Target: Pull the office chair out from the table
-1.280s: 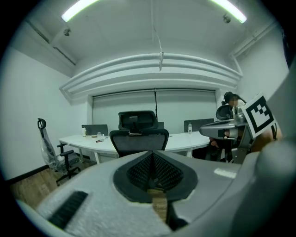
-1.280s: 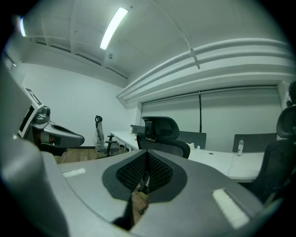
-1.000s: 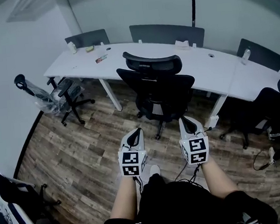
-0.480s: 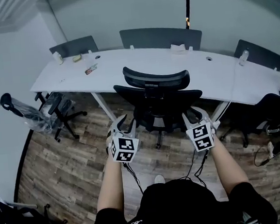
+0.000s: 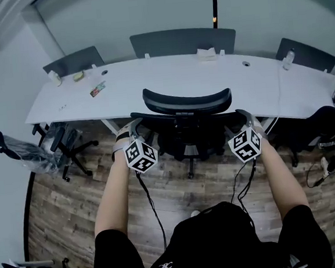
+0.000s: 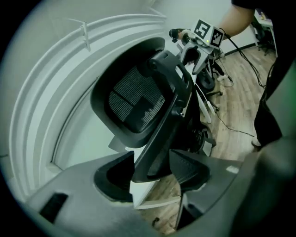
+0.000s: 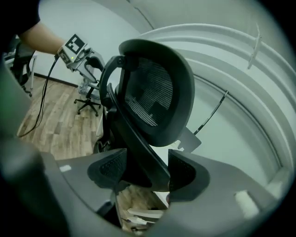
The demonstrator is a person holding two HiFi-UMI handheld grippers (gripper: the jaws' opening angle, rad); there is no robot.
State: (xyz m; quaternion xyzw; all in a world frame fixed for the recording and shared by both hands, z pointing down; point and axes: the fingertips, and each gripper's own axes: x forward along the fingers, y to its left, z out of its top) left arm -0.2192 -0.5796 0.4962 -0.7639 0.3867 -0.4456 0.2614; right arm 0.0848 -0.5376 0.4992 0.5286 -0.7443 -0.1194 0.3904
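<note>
Left tool (image 6: 151, 172) and right tool (image 7: 144, 172) have jaws wide apart, just opened, each straddling one side edge of the chair (image 5: 188, 102), unclamped; it stands close against the desk (image 5: 151, 82).

Desk (image 5: 168, 81): one. Grey panels (image 5: 183, 41) along the desk's far edge: three. Office chairs (image 5: 185, 102) along the desk's near edge: three.

The table (image 5: 169, 83) blocks beyond the office chair (image 5: 187, 102); floor (image 5: 207, 185) behind open.
</note>
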